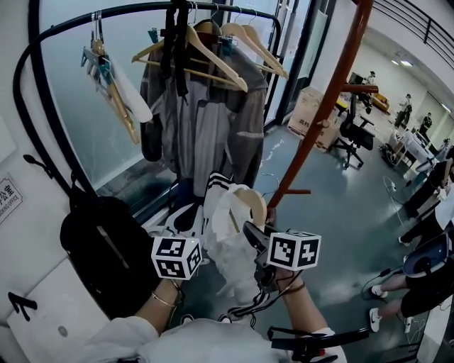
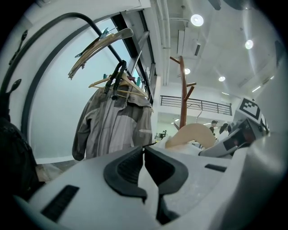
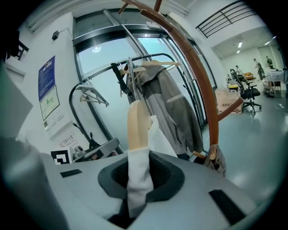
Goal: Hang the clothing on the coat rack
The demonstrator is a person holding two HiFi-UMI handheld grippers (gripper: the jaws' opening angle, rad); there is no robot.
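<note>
Transport step, I judge: my right gripper pinches the white fabric garment over its pale wooden hanger; left gripper pressed together. Next: lift toward the brown wooden coat rack.

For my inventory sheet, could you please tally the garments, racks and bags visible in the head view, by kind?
Garments: 2 (grey jacket, white garment)
Racks: 2 (black rail, brown coat stand)
Bags: 1 (black backpack)
Total: 5

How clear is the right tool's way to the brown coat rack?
Likely yes: the right tool, shut on the garment-covered hanger, sits close beside the coat rack with nothing between.
</note>
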